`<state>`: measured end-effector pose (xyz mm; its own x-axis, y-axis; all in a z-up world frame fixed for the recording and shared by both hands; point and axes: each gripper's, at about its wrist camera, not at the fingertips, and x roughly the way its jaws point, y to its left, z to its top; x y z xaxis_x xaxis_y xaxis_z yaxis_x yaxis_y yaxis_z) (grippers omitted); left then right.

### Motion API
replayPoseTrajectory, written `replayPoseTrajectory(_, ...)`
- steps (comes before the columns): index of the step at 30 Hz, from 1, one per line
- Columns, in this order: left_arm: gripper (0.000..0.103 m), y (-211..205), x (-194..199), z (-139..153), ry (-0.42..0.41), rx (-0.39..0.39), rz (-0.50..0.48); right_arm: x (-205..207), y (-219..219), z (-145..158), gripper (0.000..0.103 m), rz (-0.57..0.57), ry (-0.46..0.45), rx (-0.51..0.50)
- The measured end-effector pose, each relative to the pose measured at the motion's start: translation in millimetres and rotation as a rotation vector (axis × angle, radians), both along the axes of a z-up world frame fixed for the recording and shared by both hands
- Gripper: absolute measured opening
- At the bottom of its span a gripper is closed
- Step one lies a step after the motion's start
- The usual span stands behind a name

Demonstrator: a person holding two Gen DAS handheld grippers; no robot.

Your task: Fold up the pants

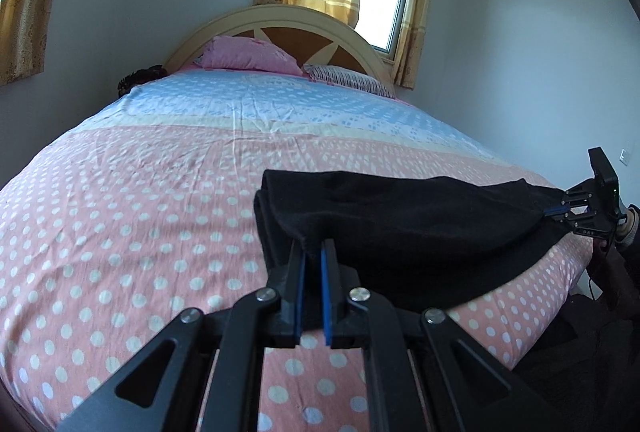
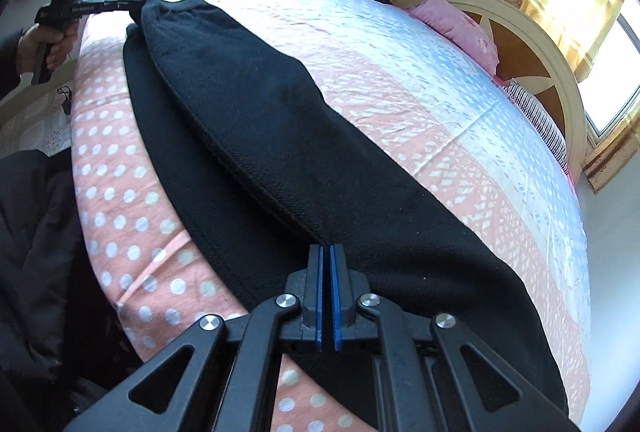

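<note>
Left gripper and right gripper, both angled downward, each clamp one end of the single pair of black knit pants, stretched along the near edge of the bed's pink polka-dot sheet. Two pillows lie at the cream arched headboard; one curtained window.

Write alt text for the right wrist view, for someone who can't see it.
Black pants lie stretched along the near edge of a bed with a pink polka-dot sheet, gripped at each end by a handheld gripper: the right gripper shut on the near end, the left gripper on the far end. Pink pillow by the headboard.
</note>
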<state>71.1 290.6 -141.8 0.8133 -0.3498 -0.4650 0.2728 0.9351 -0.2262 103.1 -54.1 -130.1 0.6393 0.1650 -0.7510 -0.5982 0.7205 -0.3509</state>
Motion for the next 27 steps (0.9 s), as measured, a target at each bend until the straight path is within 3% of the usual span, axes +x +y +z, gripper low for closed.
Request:
replayPoseTrajectory(5, 0.007, 3.3, -5.1, -3.4, 0.010, -0.042, 0.005, -9.0, 1.4, -14.1, 0.003, 0.009, 0.029, -0.030)
replayPoseTrajectory(11, 0.007, 18.5, -16.6, 4.6, -0.024, -0.168, -0.002, -16.5, -7.7, 8.8, 0.003, -0.003, 0.011, 0.045)
replayPoseTrajectory(17, 0.007, 9.8, -9.8, -15.5, 0.042, -0.098, -0.003, -14.3, 0.4, -24.1, 0.003, -0.001, 0.080, -0.001)
replayPoseTrajectory(27, 0.007, 11.0, -12.7, -18.8, 0.046, -0.095, -0.002, -16.1, -6.7, -26.1, 0.003, -0.003, 0.091, 0.022)
